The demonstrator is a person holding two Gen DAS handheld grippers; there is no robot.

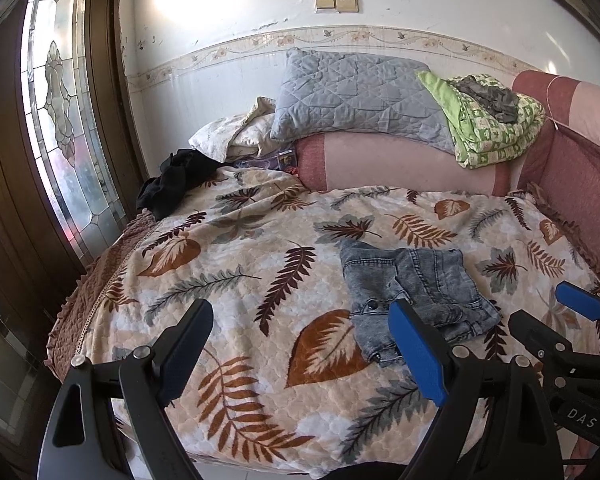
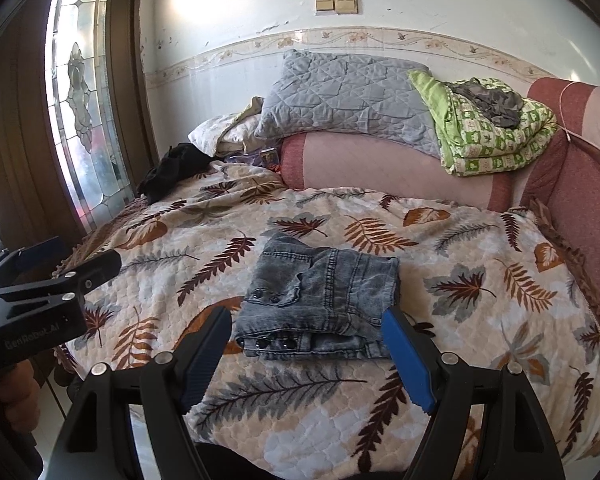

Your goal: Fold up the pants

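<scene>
Grey washed denim pants (image 1: pixel 416 296) lie folded into a compact bundle on the leaf-patterned blanket (image 1: pixel 236 264); they also show in the right wrist view (image 2: pixel 320 304). My left gripper (image 1: pixel 300 320) is open and empty, held above the blanket to the left of the pants. My right gripper (image 2: pixel 306 324) is open and empty, just in front of the pants' near edge. In the left wrist view the right gripper (image 1: pixel 548 308) shows at the right edge. In the right wrist view the left gripper (image 2: pixel 56 264) shows at the left edge.
A grey quilted pillow (image 1: pixel 356 96) and a green folded blanket (image 1: pixel 496 120) rest on the pink sofa back (image 1: pixel 396 160). Black clothing (image 1: pixel 176 180) lies at the far left corner. A glass-panelled door (image 1: pixel 60 112) stands at left.
</scene>
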